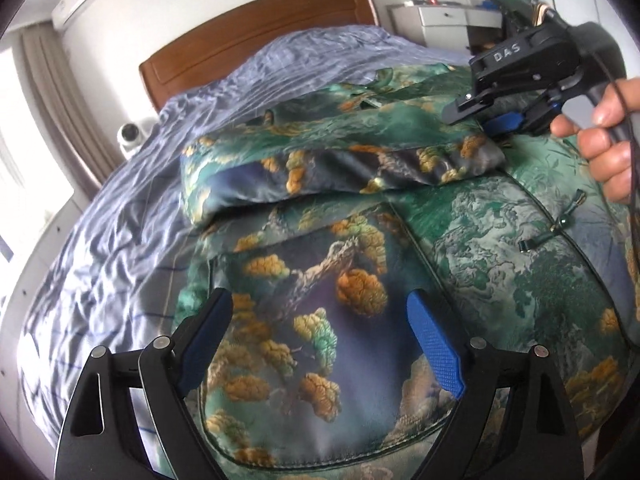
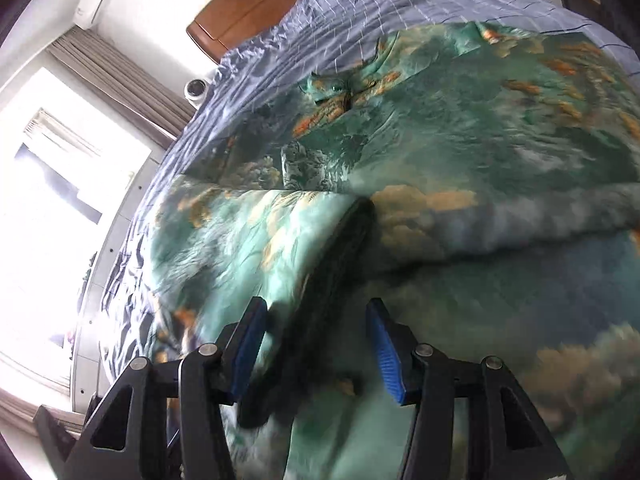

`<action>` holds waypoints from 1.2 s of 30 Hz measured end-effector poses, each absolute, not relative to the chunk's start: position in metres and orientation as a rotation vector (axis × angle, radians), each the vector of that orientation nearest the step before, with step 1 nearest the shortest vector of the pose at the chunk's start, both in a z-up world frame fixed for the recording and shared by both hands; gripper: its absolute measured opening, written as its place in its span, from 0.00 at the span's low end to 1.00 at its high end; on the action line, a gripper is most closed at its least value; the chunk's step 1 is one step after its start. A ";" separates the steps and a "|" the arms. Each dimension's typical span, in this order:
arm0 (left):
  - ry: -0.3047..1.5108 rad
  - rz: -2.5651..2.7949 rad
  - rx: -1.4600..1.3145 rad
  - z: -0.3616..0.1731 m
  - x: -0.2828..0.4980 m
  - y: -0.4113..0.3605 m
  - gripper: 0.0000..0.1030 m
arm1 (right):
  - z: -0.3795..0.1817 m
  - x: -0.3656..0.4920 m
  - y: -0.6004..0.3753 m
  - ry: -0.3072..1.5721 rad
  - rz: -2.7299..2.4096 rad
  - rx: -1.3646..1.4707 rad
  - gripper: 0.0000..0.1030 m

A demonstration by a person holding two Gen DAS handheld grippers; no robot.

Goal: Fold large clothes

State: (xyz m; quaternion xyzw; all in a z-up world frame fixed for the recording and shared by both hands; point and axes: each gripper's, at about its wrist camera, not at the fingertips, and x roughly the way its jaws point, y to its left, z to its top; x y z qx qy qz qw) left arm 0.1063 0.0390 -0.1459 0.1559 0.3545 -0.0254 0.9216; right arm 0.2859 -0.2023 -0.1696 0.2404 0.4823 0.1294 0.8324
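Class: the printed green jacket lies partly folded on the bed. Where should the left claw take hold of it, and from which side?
Probably the jacket's near left hem edge, approached from the bedsheet side. That edge lies free and flat on the sheet, so one finger could slide under it. The left claw hangs open just above it.

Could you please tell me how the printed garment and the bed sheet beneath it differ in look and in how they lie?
The printed garment shows green, blue and orange landscape imagery; the bed sheet is plain lavender with thin grid lines. The garment has a sheen and a sleeve folded across its body; the sheet is matte and spread in a single layer. The garment lies fairly smooth, while the sheet is finely wrinkled all over. Both are fabric lying on the same bed.
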 end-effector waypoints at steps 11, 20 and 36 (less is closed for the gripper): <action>0.726 -0.046 0.230 -0.143 0.103 0.050 0.88 | -0.072 0.329 -0.166 0.771 0.262 0.140 0.11; 0.753 -0.057 0.191 -0.146 0.100 0.051 0.88 | -0.114 0.430 -0.178 0.854 0.167 0.057 0.11; 0.818 -0.055 0.150 -0.144 0.113 0.054 0.89 | -0.110 0.363 -0.171 0.857 0.347 -0.007 0.31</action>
